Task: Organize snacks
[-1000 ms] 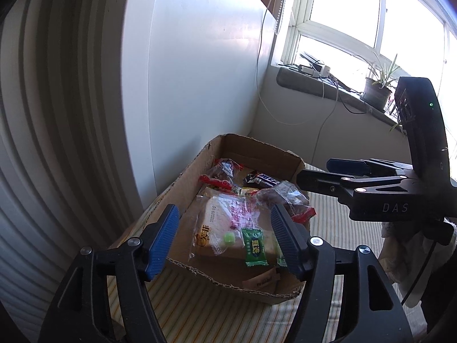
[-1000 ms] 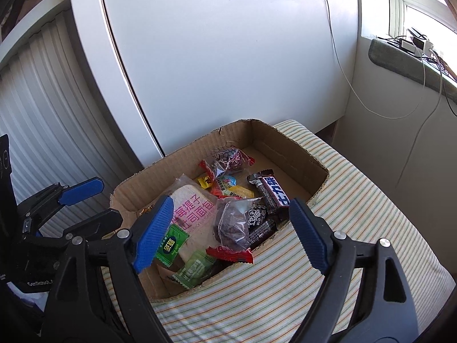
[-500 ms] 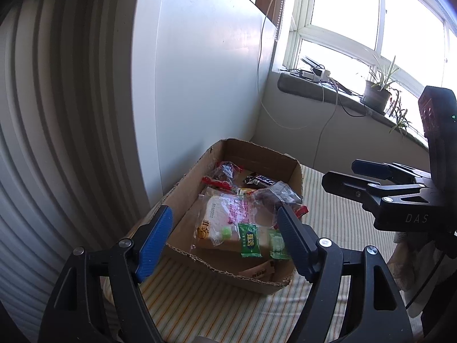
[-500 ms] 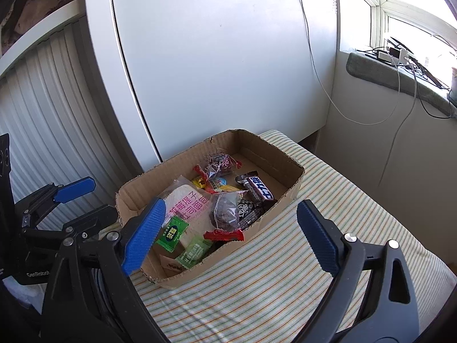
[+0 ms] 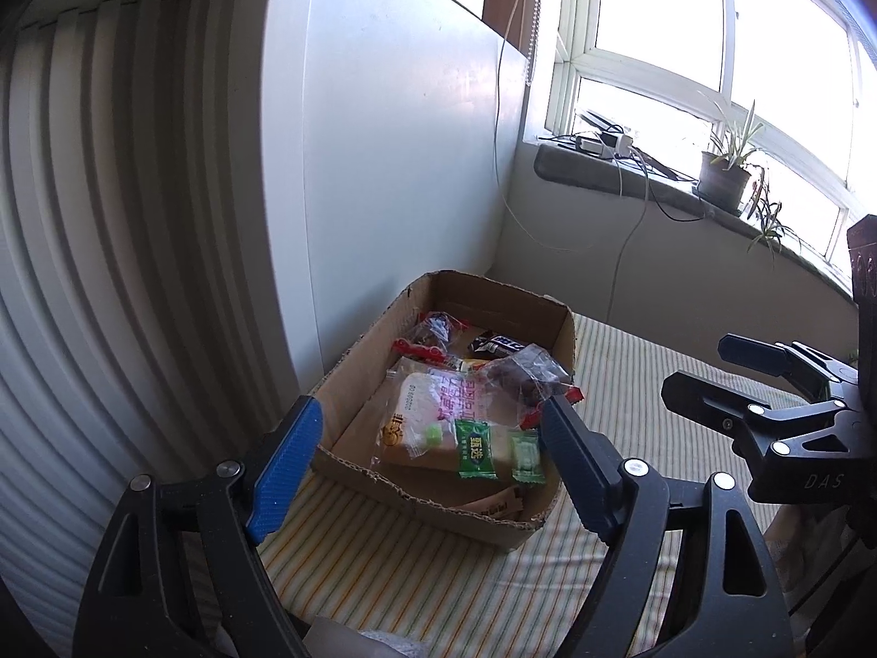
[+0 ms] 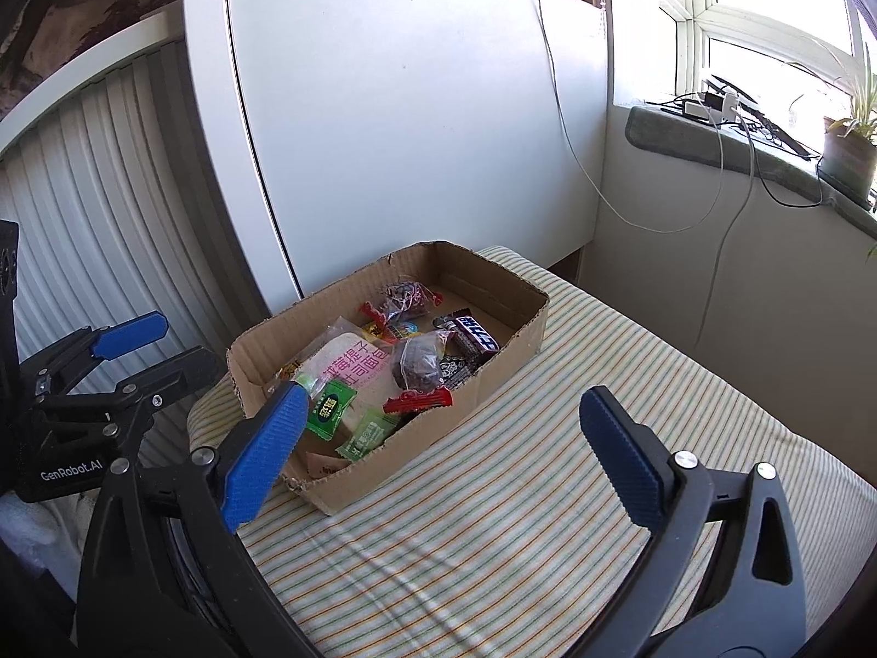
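The snacks all lie in the cardboard box at the striped counter's far left corner. Both the left gripper and right gripper hang short of it, fingers opening with nothing between them. The sorting looks finished; next would be pulling clear.

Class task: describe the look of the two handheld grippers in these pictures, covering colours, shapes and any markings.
Both the left gripper and the right gripper have black frames with triangular cut-outs and silver screw heads. Their fingers carry ribbed blue pads. The left gripper's body reads "GenRobot.AI"; the right one's reads "DAS". No sleeves or cables on them are visible.
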`<state>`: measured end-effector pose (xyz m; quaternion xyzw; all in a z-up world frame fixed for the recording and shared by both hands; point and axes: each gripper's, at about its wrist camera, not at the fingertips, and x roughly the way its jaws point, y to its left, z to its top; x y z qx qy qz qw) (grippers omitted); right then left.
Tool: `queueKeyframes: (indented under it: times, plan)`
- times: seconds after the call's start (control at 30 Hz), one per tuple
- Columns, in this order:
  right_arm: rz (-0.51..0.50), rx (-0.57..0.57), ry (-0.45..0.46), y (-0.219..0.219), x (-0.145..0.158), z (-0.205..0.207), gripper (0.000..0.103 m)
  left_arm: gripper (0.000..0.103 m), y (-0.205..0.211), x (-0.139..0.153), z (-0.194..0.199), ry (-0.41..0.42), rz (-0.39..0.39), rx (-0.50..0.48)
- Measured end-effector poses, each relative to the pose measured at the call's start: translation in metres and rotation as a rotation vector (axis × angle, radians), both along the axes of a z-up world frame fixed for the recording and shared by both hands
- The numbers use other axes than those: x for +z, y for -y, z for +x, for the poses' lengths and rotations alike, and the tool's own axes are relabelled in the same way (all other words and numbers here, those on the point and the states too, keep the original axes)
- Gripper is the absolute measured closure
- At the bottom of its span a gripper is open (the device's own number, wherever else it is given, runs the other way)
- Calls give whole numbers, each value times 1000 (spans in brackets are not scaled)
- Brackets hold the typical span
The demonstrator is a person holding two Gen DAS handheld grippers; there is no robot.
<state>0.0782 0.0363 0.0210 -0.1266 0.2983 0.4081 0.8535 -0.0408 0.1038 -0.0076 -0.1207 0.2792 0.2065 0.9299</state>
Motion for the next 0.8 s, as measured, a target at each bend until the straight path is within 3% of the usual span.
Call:
queueKeyframes:
  times: [0.8]
  plan:
    - [12, -13, 1, 14, -2, -8, 2, 21, 7, 4, -8, 4, 13, 1]
